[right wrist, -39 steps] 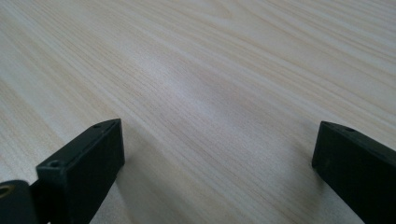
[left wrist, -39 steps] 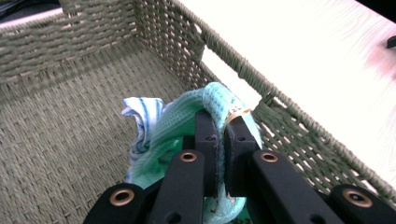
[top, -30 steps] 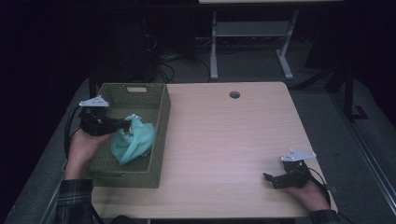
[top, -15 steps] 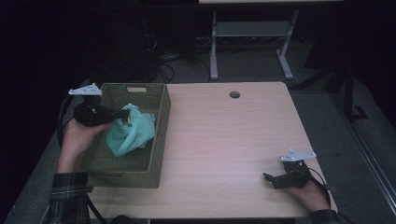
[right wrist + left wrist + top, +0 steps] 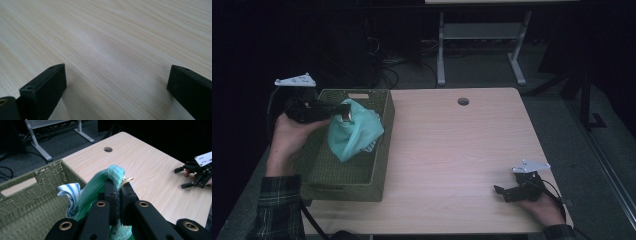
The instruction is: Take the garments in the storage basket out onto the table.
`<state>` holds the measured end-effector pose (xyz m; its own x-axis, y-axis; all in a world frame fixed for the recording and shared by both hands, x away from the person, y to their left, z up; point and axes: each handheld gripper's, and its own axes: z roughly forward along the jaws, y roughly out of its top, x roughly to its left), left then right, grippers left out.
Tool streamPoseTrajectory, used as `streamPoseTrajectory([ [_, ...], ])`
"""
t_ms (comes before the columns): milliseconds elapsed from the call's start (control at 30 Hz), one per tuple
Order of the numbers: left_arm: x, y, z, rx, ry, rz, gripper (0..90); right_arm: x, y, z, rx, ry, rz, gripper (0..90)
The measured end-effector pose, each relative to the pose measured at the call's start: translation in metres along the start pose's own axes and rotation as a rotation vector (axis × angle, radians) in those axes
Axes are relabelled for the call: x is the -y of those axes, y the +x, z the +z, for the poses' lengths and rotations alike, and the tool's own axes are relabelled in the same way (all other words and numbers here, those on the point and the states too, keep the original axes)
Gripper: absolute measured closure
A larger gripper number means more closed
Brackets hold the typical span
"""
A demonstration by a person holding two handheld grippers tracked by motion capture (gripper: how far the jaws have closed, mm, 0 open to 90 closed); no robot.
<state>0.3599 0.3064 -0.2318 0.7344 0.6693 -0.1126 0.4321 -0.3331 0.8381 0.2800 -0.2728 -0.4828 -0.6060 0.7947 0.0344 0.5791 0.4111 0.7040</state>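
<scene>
Overhead, your left tool (image 5: pixel 343 113) pinches the teal cloth (image 5: pixel 354 132) by its top fold, so the rest hangs in a loose cone above the woven basket (image 5: pixel 382 150) at the bench's (image 5: pixel 462 150) left edge. Holding it by one high point looks meant to let the fabric clear the basket's wall on the way out. Your right tool (image 5: pixel 502 192) rests near the bench's front right corner, well apart, apparently waiting its turn.

Along the left tool (image 5: pixel 119 187), the two black jaws stand almost together, clamped on the cloth's (image 5: pixel 100 185) ridge with a small pale tag (image 5: pixel 127 179) poking out beside them. The cloth is a waffle-textured teal weave, soft and limp. A blue-and-white striped cloth (image 5: pixel 70 195) is bunched against it on one side; whether it is caught in the grip, you cannot tell.

Along the right tool (image 5: pixel 115 82), the jaws stand wide apart over bare pale woodgrain (image 5: pixel 112 37), gripping nothing, low and close to the bench.
</scene>
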Motion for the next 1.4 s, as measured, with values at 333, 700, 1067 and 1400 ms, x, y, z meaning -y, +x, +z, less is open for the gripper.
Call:
streamPoseTrajectory([
  [333,-0.023,-0.011,0.005,0.042,-0.01,0.038,85.9,0.0,0.0,0.0,0.0,0.0,0.0,1.9],
  [700,-0.041,-0.03,0.022,0.068,-0.028,0.068,86.0,0.0,0.0,0.0,-0.001,0.002,0.004,1.8],
  [1067,-0.055,-0.052,0.047,0.127,-0.058,0.098,86.1,0.0,0.0,0.0,-0.001,0.002,0.003,1.9],
  [1400,-0.056,-0.07,0.075,0.17,-0.079,0.108,86.0,0.0,0.0,0.0,-0.001,0.002,0.003,1.9],
])
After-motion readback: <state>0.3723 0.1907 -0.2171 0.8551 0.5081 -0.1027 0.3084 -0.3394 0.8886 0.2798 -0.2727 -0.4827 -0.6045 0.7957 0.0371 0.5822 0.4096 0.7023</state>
